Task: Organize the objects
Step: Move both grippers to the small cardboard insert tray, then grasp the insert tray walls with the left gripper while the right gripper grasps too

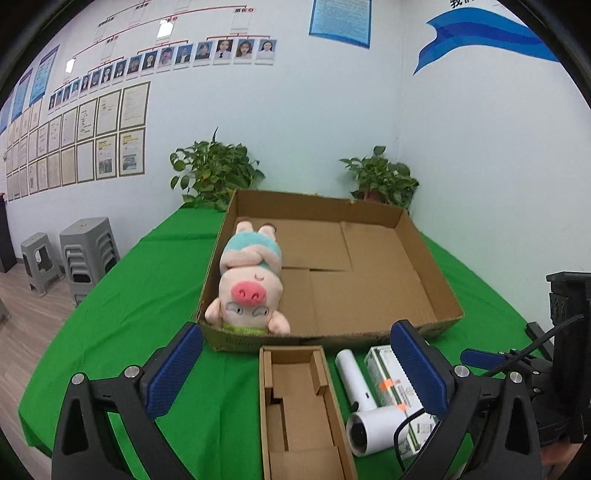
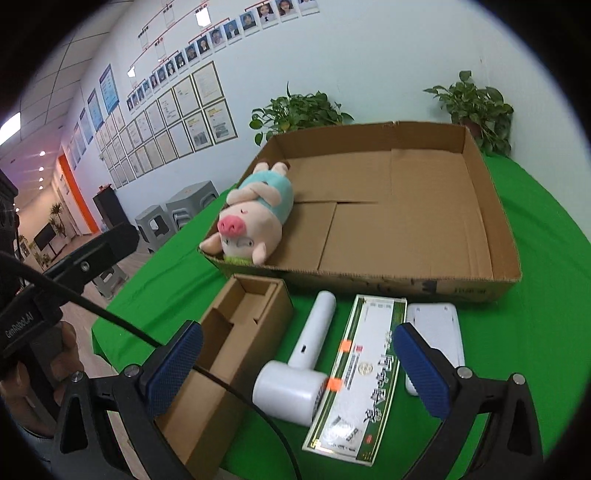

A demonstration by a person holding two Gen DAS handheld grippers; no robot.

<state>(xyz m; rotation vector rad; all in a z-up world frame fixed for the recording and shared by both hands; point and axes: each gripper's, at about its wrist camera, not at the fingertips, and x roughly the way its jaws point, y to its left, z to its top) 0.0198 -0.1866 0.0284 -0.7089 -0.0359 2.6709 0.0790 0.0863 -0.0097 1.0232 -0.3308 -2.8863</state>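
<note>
Both grippers wide apart, clear of the tray's near edge.

Pale blue-white walls meet in a corner behind a table covered with a green cloth, and two potted plants stand at the table's far edge, one near that corner. The left wall carries rows of framed papers under a chart of small portrait photos, with blue notices higher up and a blue ribbon shape painted on the right wall. Grey plastic stools stand stacked on the wood-look floor beside the table, and in the right wrist view a corridor with an orange pillar and ceiling lights runs off to the left.
</note>
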